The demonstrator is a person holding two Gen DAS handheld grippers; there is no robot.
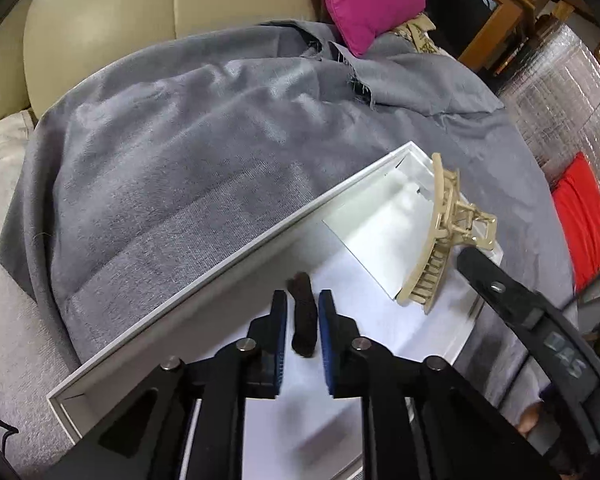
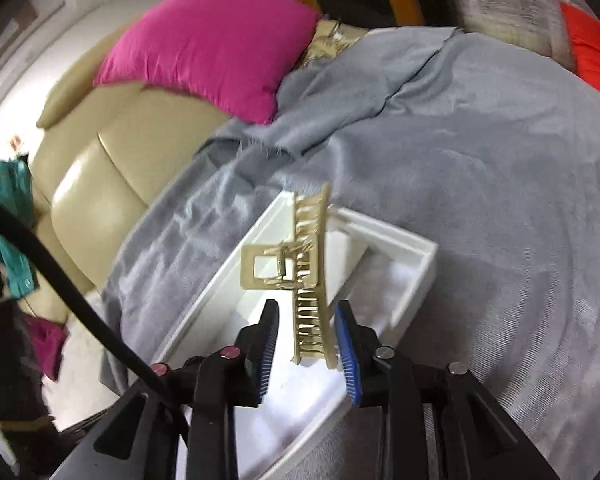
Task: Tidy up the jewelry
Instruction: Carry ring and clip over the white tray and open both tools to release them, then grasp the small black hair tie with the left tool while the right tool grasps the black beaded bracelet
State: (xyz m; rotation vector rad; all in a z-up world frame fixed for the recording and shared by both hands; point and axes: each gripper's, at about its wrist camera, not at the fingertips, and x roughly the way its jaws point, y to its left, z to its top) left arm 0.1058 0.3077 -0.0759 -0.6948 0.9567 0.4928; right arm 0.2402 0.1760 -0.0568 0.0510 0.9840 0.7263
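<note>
Your left gripper [image 1: 303, 312] is pointing down into a shallow white tray [image 1: 204, 280] that is lying on a grey blanket [image 1: 172, 160]. Its blue-padded fingers [image 1: 327, 320] are standing a narrow way apart, with a dark brown hair tie [image 1: 303, 316] lying on the tray floor between them; a slim gap is showing on each side of the tie, so the pads are not pressing on it.

Your right gripper [image 2: 306, 336] is hanging over the far end of the same tray [image 2: 416, 280]. A beige claw hair clip [image 2: 312, 280] is sitting between its fingers [image 2: 346, 344], teeth toward the left pad. The clip's back is lying against or just beside the right pad, while the left pad is standing clear, so the jaws are moderately apart and not clamping it. In the left wrist view the clip [image 1: 440, 240] is leaning over the tray's end compartment, next to a black finger of the right gripper [image 1: 496, 284].

A magenta cushion [image 2: 208, 48] is resting on a cream sofa [image 2: 112, 168] behind the blanket.
</note>
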